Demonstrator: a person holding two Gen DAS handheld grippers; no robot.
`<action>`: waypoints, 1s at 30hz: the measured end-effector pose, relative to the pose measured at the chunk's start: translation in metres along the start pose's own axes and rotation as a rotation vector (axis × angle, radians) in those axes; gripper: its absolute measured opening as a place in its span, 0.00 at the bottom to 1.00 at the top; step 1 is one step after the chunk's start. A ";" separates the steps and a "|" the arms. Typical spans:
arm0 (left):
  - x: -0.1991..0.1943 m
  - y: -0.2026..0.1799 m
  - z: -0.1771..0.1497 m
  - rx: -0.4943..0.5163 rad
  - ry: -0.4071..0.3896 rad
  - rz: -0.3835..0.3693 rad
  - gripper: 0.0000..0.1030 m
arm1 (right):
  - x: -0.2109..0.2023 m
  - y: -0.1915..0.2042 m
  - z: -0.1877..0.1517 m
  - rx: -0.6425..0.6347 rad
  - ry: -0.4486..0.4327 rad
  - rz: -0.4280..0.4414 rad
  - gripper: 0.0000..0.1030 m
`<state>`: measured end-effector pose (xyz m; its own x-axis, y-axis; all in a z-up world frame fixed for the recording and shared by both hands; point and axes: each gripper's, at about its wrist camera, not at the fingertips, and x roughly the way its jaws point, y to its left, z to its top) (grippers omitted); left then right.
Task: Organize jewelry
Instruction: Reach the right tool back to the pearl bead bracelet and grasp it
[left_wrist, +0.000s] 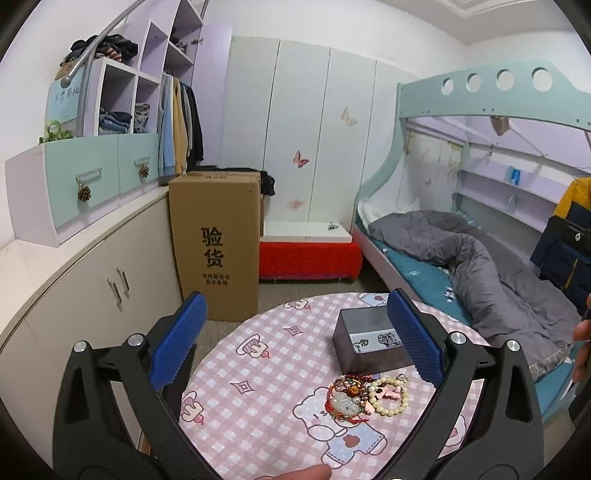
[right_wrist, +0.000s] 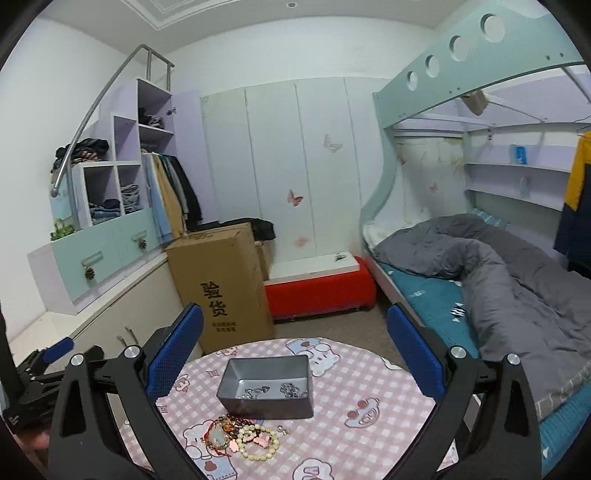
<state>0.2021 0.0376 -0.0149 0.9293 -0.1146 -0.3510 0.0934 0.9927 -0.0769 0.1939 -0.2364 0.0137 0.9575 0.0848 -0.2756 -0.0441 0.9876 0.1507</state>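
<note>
Round table (right_wrist: 369, 435) with a pink checked cartoon cloth, seen from both wrists. Grey tray (right_wrist: 266, 391) sits near the table's middle; a few small silvery pieces (right_wrist: 273, 390) lie on its floor, too small to tell exactly what they are. Just in front of the tray, on the cloth, a loose heap of jewelry (left_wrist: 364, 397): a cream bead bracelet (right_wrist: 257, 443), a red cord with a pale pendant (left_wrist: 343, 402), dark red beads, a small pink piece inside the bracelet ring. The heap lies apart from both tools. Left gripper (left_wrist: 295, 339) released, jaws spread wide, nothing between the blue pads. Right gripper (right_wrist: 295, 354) likewise spread and empty, raised over the near table edge. Behind: cardboard box (left_wrist: 216, 243), red bench (right_wrist: 319, 291), bunk bed (right_wrist: 480, 266) with grey quilt.
</note>
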 end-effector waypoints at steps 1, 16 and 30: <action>-0.002 0.002 -0.002 0.004 -0.001 -0.005 0.93 | -0.004 0.002 -0.004 -0.008 0.003 -0.017 0.93; 0.020 -0.002 -0.066 0.008 0.165 -0.013 0.93 | 0.019 0.018 -0.059 -0.079 0.243 0.078 0.93; 0.131 -0.016 -0.123 0.047 0.439 -0.004 0.91 | 0.067 0.007 -0.119 -0.066 0.470 0.129 0.93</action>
<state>0.2788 0.0021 -0.1747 0.6900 -0.1137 -0.7148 0.1222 0.9917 -0.0398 0.2235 -0.2086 -0.1164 0.7115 0.2425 -0.6595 -0.1865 0.9701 0.1555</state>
